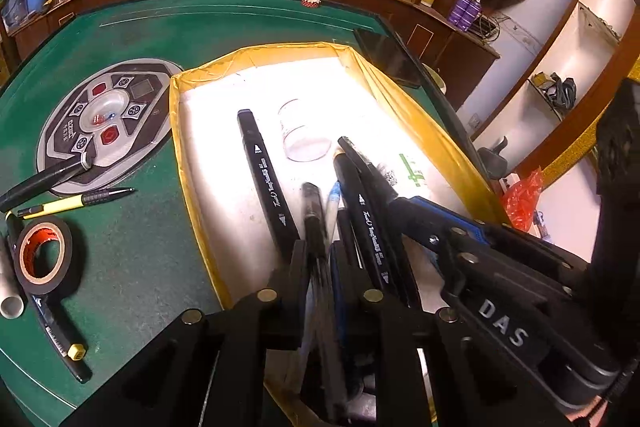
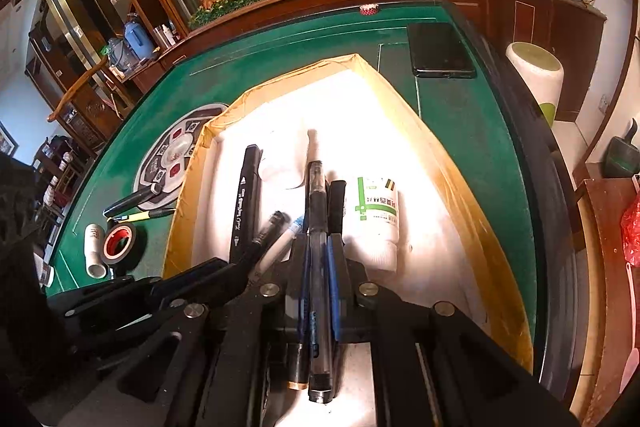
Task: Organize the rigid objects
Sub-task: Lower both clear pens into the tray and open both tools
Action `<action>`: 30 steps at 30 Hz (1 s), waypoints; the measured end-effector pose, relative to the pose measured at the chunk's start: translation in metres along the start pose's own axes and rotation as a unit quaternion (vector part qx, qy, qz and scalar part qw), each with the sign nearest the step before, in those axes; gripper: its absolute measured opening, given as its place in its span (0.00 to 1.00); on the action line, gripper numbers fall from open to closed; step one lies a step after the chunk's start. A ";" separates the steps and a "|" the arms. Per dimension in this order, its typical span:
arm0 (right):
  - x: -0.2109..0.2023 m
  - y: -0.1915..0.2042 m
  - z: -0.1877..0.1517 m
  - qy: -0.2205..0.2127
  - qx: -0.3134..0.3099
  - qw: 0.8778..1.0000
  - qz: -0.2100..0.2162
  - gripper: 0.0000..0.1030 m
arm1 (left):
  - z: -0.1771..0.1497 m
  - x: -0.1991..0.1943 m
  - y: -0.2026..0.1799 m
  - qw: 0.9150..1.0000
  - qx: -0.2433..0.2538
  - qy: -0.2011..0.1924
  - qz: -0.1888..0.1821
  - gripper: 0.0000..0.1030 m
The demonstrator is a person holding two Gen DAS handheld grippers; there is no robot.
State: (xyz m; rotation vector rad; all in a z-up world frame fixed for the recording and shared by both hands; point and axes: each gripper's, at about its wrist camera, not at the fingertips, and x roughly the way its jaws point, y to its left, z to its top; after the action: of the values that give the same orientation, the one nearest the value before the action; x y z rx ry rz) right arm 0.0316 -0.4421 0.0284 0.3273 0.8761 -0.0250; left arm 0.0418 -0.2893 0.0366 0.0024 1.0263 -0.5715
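A white tray with yellow taped rim [image 1: 188, 147] [image 2: 188, 187] sits on the green table. In it lie a black marker [image 1: 266, 179] [image 2: 244, 203], a white bottle [image 2: 378, 219] and a clear cap-like cup [image 1: 304, 135]. My left gripper [image 1: 320, 259] hangs low over the tray's near end, its jaws close around a blurred black pen [image 1: 314, 223]. My right gripper [image 2: 318, 251] is shut on a clear-barrelled pen [image 2: 318, 227], together with a second dark pen, over the tray. The right gripper also shows in the left wrist view [image 1: 360, 171], holding black pens.
On the felt left of the tray lie a black tape roll [image 1: 42, 255] [image 2: 118, 243], a yellow pen [image 1: 76, 203], a black marker [image 1: 44, 181], a yellow-tipped marker [image 1: 60, 339] and a white tube [image 2: 95, 247]. A dice console [image 1: 108, 123] and a phone [image 2: 440, 51] are on the table.
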 end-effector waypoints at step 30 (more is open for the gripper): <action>-0.028 0.120 -0.026 -0.039 -0.109 0.980 0.163 0.35 | -0.128 -0.157 0.209 0.974 -0.129 -0.147 0.114 0.69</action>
State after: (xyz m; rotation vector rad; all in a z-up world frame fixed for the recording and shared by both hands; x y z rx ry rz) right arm 0.0126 -0.3236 0.0671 0.2585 0.7306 0.3592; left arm -0.0276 -0.0066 0.0415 -0.1872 0.7899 -0.2181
